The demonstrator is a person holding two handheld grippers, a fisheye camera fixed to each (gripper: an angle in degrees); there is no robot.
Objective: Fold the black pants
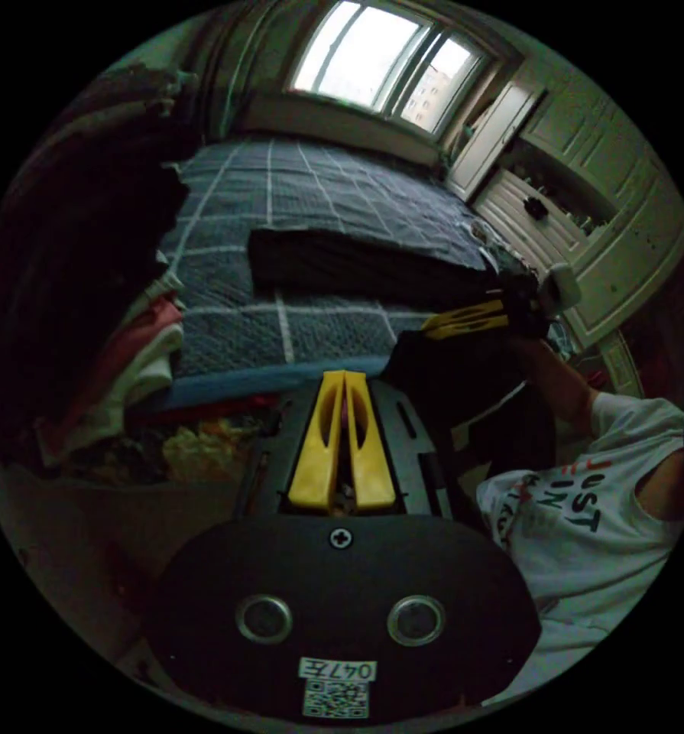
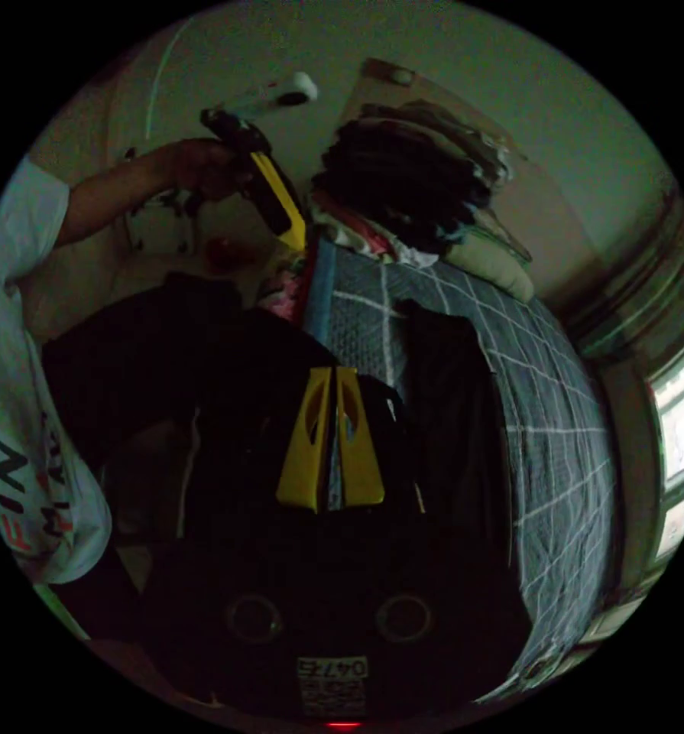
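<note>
Both yellow two-jaw grippers have their jaws drawn together. In the left gripper view the left gripper [image 1: 344,376] shows its jaws closed with no cloth visible between them, its tips over the near edge of the bed. In the right gripper view the right gripper [image 2: 334,371] has its jaws pressed close, with dark cloth all around the tips; whether they pinch that cloth I cannot tell in the dim light. The black pants [image 2: 204,367] hang in a dark bunched mass off the near side of the bed, in front of the person in a white printed T-shirt [image 2: 21,428]; in the left gripper view the same dark cloth [image 1: 464,382] hangs below the right gripper [image 1: 464,317], which a hand holds at the bed's edge. The bunch is too crumpled and dark to give a long axis or tell which end is the waist. A second flat black garment [image 1: 364,264] lies on the grey quilted bedspread with pale grid lines [image 1: 280,191], its long axis running across the bed in the left gripper view. That view also shows a bright window [image 1: 387,65] beyond the bed and white panelled cupboards [image 1: 586,229]. The right gripper view instead shows the left gripper [image 2: 292,229] held up in a hand, and a pile of clothes and pillows [image 2: 418,183] heaped at one end of the bed.
</note>
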